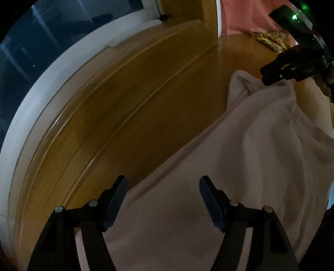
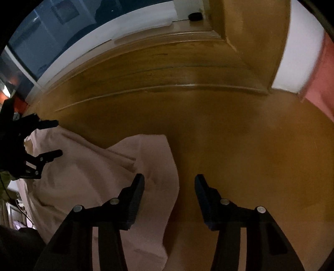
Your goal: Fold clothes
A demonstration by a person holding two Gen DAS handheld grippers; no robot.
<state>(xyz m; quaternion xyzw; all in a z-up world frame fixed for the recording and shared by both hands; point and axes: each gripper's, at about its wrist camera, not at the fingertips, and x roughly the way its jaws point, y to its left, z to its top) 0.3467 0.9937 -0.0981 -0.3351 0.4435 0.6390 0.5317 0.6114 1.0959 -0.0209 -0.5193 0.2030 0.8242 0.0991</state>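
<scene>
A beige garment lies crumpled on a wooden table. In the left wrist view my left gripper hovers over the garment's near edge, jaws wide apart, nothing pinched. My right gripper shows at the upper right, over the garment's far corner. In the right wrist view the garment fills the lower left, and its folded edge runs under the left finger of my right gripper. Those jaws stand apart over the edge and bare wood. My left gripper is seen open at the far left edge.
A raised wooden ledge and white window frame bound the table's far side. A patterned folded cloth and pink fabric lie at the far right. A small black object sits on the ledge.
</scene>
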